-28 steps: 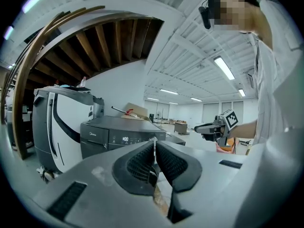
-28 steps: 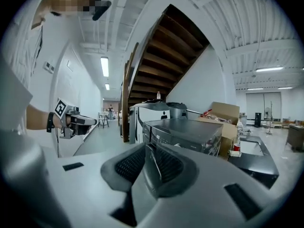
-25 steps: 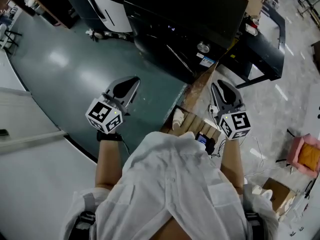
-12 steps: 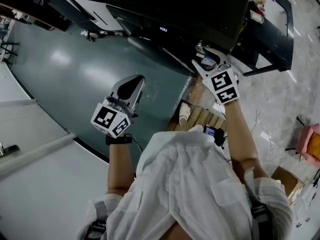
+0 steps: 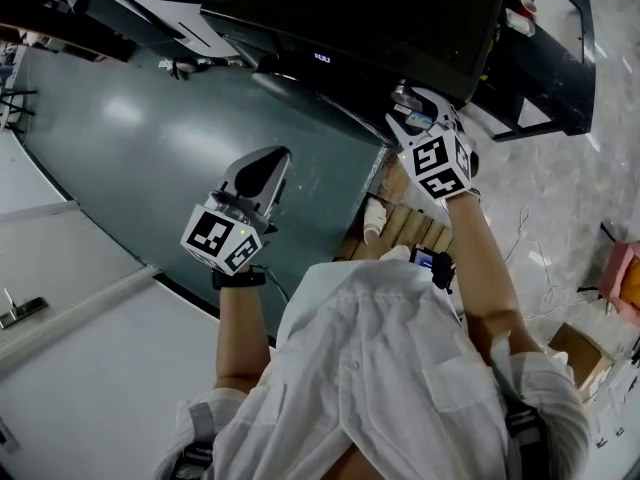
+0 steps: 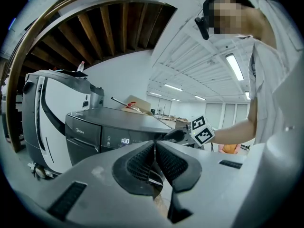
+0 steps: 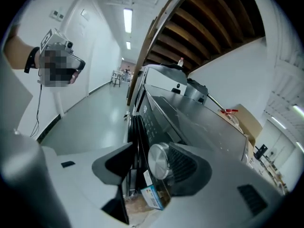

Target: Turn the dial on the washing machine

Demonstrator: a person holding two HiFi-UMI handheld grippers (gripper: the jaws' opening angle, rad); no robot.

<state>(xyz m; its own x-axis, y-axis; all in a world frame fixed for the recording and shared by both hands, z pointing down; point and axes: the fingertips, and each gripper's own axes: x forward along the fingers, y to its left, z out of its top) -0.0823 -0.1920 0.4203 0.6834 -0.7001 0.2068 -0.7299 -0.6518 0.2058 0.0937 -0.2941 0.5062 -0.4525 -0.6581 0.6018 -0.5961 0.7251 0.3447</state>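
Dark grey metal makes up the washing machine point(image 5: 380, 18), the largest item, which stands by a glossy green-grey floor point(image 5: 150, 148). We read "Midea" in pale letters on its drawer panel point(image 6: 83, 134). The lit display point(image 6: 125, 140) beside it shows "1:00". Top and front are smooth, flat panels with a dull sheen.

We record the person in a white garment point(image 5: 370, 368) with bare forearms. The right arm is stretched forward to the upper front corner of the machine. The left arm is bent, its forearm held out over the floor, well apart from the machine, with a black wristband point(image 5: 238, 278) on it.

The right gripper point(image 7: 148, 163) is level with the control panel. Its fingers stand wide, with the dial point(image 7: 159, 161) between them. The dial sits just beside the ribbed pad of one finger, and we cannot tell whether they touch; a clear gap separates it from the other finger. The left gripper point(image 6: 155, 151) has its fingers pressed together, ribbed pads meeting, with nothing between them. Both grippers are pale grey moulded plastic, and each carries a marker cube point(image 5: 437, 165) of black-and-white squares.

The dial is round, brushed silver and flat-faced, on the machine's front near that corner. Below it we note a small blue-and-white sticker point(image 7: 152, 196), its print too small to read.
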